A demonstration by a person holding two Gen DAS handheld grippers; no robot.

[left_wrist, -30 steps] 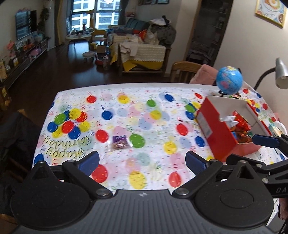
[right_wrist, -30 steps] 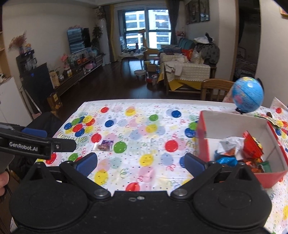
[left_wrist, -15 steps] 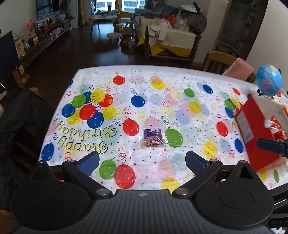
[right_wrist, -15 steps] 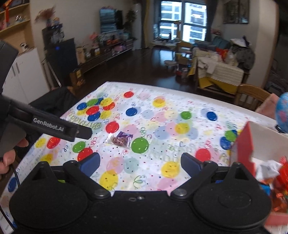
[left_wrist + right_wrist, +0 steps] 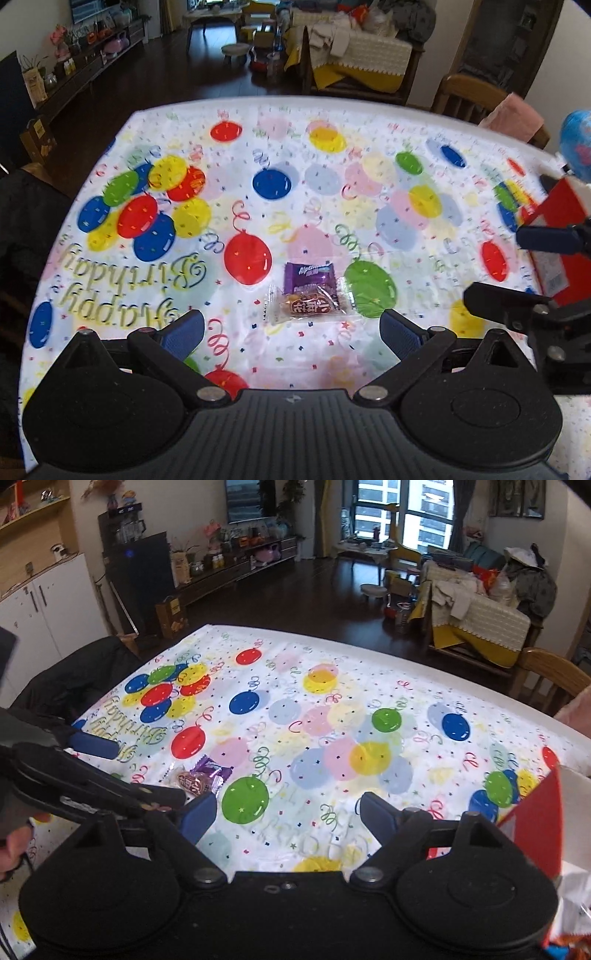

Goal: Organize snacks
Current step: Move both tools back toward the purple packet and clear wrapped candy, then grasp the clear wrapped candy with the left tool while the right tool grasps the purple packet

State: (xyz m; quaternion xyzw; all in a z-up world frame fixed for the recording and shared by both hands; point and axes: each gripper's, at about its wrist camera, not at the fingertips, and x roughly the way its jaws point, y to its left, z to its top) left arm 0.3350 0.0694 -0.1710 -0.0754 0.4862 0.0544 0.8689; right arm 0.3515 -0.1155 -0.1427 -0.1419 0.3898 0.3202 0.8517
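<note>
Two small snacks lie side by side on the balloon tablecloth: a purple wrapper point(image 5: 309, 276) and a clear-wrapped brown sweet point(image 5: 306, 305), seen too in the right wrist view as the purple wrapper point(image 5: 212, 770) and the brown sweet point(image 5: 189, 780). My left gripper point(image 5: 291, 332) hangs open just short of them, nothing between its fingers. My right gripper point(image 5: 286, 814) is open with its jaws closing on nothing; the snacks sit beyond its left finger. The red snack box point(image 5: 557, 236) stands at the table's right side, also at the right edge as the red box point(image 5: 535, 823).
A blue globe point(image 5: 576, 146) stands behind the box. A wooden chair point(image 5: 546, 675) sits at the table's far right corner, a dark garment point(image 5: 74, 679) at its left edge. A hand point(image 5: 14, 849) holds the left gripper at the lower left.
Both grippers came down and leftward toward the two snacks, which now lie close ahead of the left fingers. The red box slid to the right edge of both views. The right jaws narrowed slightly.
</note>
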